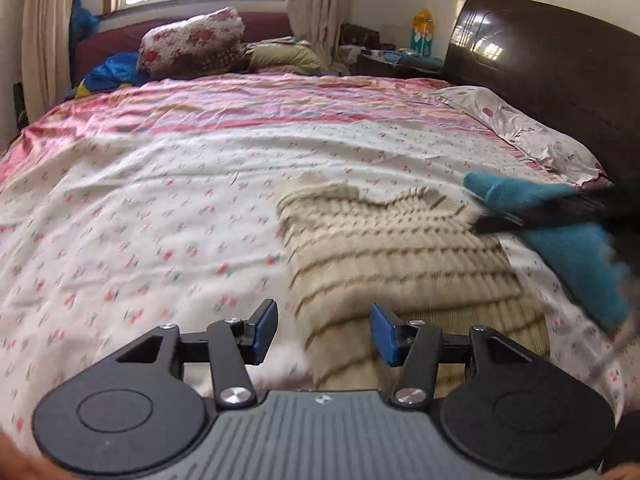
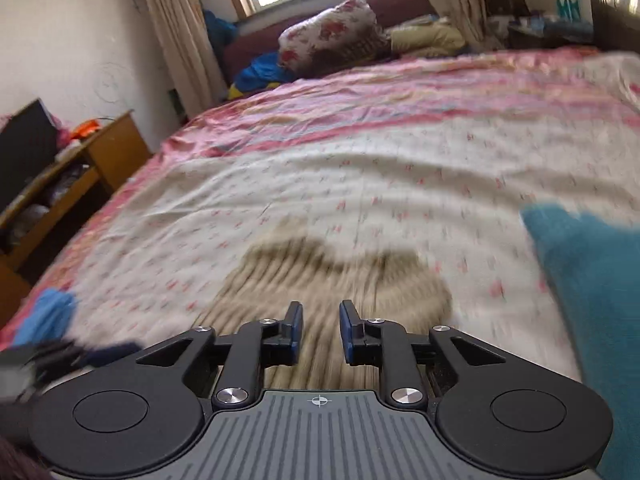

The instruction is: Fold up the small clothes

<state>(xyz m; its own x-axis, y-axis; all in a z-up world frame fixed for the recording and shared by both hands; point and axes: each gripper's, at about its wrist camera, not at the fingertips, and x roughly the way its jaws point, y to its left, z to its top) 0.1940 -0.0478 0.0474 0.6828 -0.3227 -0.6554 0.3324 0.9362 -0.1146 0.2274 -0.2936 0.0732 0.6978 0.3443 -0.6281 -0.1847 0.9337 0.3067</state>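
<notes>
Left wrist view: your left gripper (image 1: 324, 330) hovers released over the near hem of a beige striped knit top (image 1: 396, 256) lying flat on the flowered bedsheet (image 1: 160, 216). Its neckline points to 12 o'clock, long axis 6 to 12. Your right gripper (image 2: 320, 330), also released and empty, hangs above it. A teal garment (image 1: 576, 248) waits at 3 o'clock. Folding seems about to begin; next, pinch an edge.

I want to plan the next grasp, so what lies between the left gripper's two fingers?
In the left wrist view, the left gripper is open and nothing is pinched; the gap shows only the beige striped sweater lying flat on the floral bedsheet.
</notes>
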